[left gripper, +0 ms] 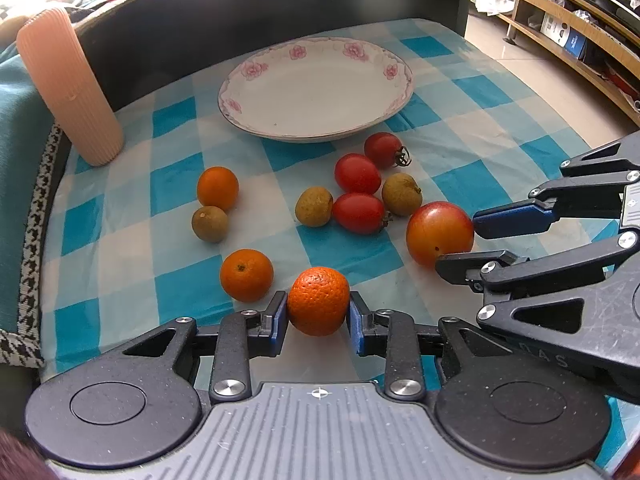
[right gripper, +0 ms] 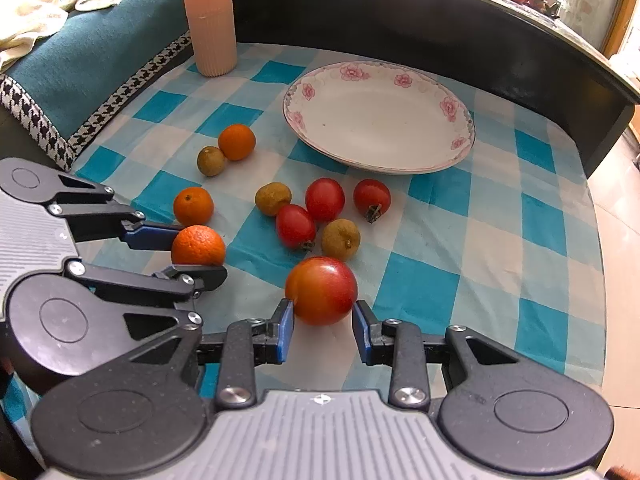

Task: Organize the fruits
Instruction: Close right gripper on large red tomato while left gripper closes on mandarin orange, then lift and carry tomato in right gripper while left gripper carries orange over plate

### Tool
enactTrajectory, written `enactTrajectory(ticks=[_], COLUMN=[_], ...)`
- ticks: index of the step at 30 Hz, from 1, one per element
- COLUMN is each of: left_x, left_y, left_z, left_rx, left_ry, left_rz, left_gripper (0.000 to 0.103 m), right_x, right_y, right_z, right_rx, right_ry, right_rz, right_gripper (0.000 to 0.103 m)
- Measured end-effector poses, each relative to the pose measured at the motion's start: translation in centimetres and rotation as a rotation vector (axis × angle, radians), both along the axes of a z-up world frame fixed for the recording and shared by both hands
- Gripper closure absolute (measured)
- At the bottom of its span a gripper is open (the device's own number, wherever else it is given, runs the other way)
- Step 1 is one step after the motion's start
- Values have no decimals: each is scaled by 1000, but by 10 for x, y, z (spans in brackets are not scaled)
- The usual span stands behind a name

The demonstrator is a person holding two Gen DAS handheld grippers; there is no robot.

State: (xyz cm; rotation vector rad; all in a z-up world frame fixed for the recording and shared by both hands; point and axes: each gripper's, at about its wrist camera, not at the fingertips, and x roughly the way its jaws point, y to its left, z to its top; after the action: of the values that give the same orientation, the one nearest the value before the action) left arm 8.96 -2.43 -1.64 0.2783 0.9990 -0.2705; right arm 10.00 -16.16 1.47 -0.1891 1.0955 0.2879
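The left tongs (left gripper: 318, 312) pinch a small orange (left gripper: 318, 301) low over the counter (left gripper: 480, 92). The right tongs (right gripper: 323, 326) bracket a red-orange plum (right gripper: 321, 290), blue pads (right gripper: 286, 330) touching or nearly so; grip unclear. The flowered plate (left gripper: 248, 68) sits bare behind loose tomatoes (left gripper: 357, 173) and longans (left gripper: 314, 206) on checked cloth.

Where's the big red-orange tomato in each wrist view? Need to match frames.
Left wrist: big red-orange tomato right of centre, between the right gripper fingers.
Right wrist: tomato bottom centre, between that camera's own gripper's fingers.
Shared landmark: floral plate, beyond the fruit in both.
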Motion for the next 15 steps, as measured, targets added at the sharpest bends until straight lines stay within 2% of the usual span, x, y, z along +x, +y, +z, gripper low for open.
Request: enactTrajectory(ticks=[15], left_x=[6], left_y=[-4], left_z=[16], left_rx=[-8], left_ry=[-42], left_rz=[2], left_gripper=[64], right_x=[7], right_y=[0], right_z=[12], right_rx=[19], right_ry=[-25], right_rz=[-21], right_gripper=[63])
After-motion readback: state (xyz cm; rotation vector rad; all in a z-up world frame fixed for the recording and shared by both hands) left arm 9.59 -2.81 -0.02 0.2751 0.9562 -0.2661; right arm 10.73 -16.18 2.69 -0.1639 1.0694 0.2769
